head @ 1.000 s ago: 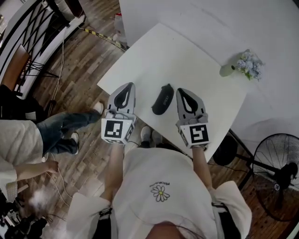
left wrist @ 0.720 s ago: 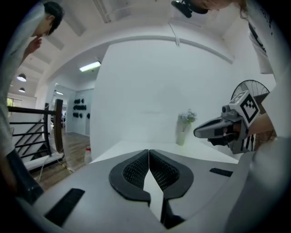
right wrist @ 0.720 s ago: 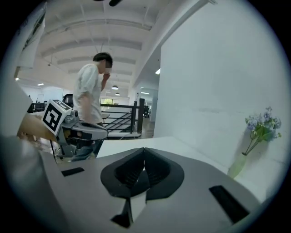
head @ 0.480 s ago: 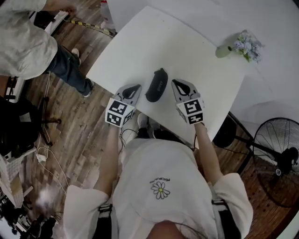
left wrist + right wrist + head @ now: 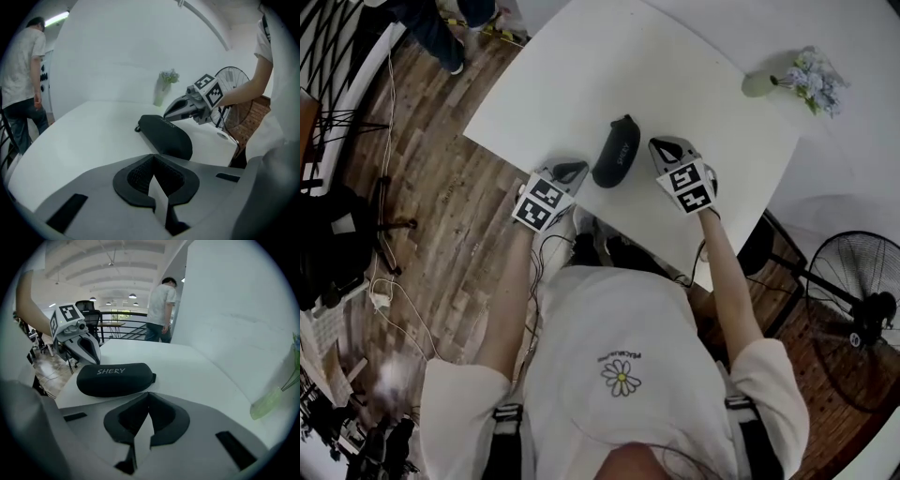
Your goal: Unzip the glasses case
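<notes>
Glasses case: black, zipped shut, lying flat on the white table near the middle of its near edge, between the two grippers. White lettering "SHERY" on its side reads clearly in the right gripper view. In the left gripper view the same print is too small to read. There is a small tab at the case's far end; the zip line itself is hard to make out.

Left gripper: at the table's near edge, just beside the case, jaw tips together, nothing between them.

Right gripper: on the case's other side, jaw tips likewise together and empty.

Whether either gripper touches the case, cannot tell.

Vase of flowers: near the far right corner; cut off at the frame edge in the right gripper view.

The shirt's daisy print has writing over it, illegible.
</notes>
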A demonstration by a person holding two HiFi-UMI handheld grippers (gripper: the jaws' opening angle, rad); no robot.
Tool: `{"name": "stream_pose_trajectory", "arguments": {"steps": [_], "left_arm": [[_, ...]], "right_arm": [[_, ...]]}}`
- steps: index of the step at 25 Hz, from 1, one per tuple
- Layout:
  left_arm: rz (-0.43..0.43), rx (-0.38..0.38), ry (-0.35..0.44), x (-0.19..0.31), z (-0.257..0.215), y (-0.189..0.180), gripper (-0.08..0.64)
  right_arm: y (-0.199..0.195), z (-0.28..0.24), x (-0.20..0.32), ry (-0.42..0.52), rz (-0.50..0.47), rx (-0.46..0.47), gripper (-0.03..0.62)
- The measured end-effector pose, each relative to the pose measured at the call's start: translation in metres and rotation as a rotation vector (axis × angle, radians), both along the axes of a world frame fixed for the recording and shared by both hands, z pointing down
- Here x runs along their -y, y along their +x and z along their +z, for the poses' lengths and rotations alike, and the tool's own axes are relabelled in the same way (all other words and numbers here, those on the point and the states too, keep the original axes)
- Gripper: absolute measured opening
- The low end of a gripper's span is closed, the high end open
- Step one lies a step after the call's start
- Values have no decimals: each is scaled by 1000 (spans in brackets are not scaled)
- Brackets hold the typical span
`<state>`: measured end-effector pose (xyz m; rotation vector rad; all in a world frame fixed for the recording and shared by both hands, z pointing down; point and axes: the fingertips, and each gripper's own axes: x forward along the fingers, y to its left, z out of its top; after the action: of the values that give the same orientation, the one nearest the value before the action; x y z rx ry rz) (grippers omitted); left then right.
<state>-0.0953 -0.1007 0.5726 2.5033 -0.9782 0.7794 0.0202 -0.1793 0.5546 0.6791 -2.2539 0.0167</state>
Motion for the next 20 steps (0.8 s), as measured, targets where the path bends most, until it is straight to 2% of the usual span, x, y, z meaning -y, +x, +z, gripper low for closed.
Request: {"name": "stream_pose_trajectory", "arguments": {"steps": [3, 8, 13, 16, 20], "left_arm": [[44, 14, -9, 0, 4, 4, 14], [122, 23, -89, -7, 8, 11, 14], [257, 88, -126, -30, 15, 25, 14], [323, 110, -136, -43, 17, 44, 14], [391, 139, -159, -51, 23, 76, 14]], "right_arm": [[-9, 6, -9, -41, -21, 33, 6], [-20, 11, -13, -57, -53, 26, 6], [-35, 11, -7, -70, -73, 34, 6], [-53, 6, -10, -53, -122, 37, 6], [-76, -3, -13, 23, -218, 11, 6]]}}
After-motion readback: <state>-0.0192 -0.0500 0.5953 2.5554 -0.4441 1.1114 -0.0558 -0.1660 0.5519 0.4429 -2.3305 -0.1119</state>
